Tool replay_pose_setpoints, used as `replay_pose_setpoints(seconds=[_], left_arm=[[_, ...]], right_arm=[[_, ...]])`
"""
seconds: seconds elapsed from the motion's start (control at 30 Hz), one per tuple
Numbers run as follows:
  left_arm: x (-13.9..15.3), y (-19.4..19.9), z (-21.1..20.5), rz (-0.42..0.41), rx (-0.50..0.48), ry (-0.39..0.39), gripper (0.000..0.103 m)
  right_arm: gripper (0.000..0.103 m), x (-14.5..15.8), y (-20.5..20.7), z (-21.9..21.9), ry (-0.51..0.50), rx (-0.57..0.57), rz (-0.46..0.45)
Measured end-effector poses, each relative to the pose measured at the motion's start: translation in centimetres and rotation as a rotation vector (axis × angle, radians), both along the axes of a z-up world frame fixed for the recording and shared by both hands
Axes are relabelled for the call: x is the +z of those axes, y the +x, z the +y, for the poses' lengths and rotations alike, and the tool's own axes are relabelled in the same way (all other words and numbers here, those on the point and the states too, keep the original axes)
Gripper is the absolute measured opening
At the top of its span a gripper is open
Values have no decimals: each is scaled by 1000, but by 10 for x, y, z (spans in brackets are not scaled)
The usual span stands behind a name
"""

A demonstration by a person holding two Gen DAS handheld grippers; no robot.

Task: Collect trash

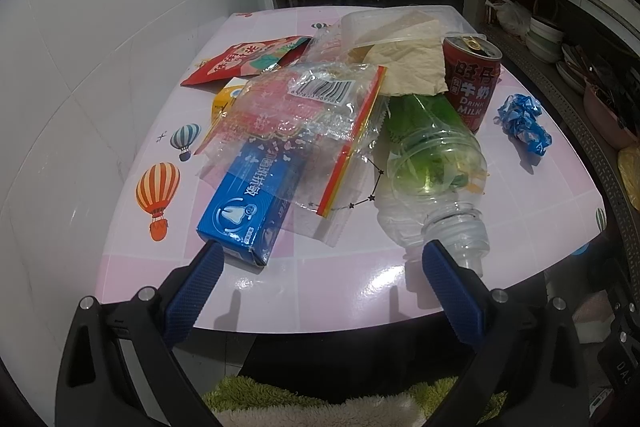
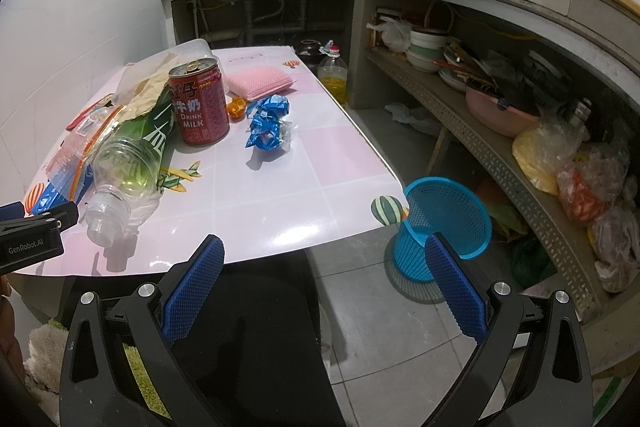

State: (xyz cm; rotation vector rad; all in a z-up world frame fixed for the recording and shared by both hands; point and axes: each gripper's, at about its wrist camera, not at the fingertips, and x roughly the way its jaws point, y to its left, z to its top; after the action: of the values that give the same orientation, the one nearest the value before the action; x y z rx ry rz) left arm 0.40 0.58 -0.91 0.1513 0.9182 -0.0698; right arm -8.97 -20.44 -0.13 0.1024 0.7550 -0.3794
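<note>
Trash is piled on the pink table (image 1: pixel 340 279): a blue toothpaste box (image 1: pixel 244 203), a clear plastic bag (image 1: pixel 308 119) over it, a clear bottle with a green label (image 1: pixel 436 167), a red milk can (image 1: pixel 472 83), a crumpled blue wrapper (image 1: pixel 522 123), a paper napkin (image 1: pixel 408 67) and a red packet (image 1: pixel 248 61). My left gripper (image 1: pixel 322 255) is open at the table's near edge, just short of the box and the bottle neck. My right gripper (image 2: pixel 324 251) hangs open past the table's near edge, holding nothing. A blue mesh basket (image 2: pixel 444 227) stands on the floor right of the table.
A pink sponge (image 2: pixel 260 81) and an orange piece (image 2: pixel 236 107) lie behind the can (image 2: pixel 200 103). An oil bottle (image 2: pixel 334 75) stands on the floor by the table's far corner. Concrete counter shelves (image 2: pixel 500 155) with bowls and bags run along the right. White tiled wall (image 1: pixel 100 27) on the left.
</note>
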Motion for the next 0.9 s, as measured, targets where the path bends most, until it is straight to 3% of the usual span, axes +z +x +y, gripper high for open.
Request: replay_pose_setpoints(seconds=[0.9], left_arm=[[-2,2,2,4,2,5,97]], right_arm=[[95,-3,1,0,6,0,1]])
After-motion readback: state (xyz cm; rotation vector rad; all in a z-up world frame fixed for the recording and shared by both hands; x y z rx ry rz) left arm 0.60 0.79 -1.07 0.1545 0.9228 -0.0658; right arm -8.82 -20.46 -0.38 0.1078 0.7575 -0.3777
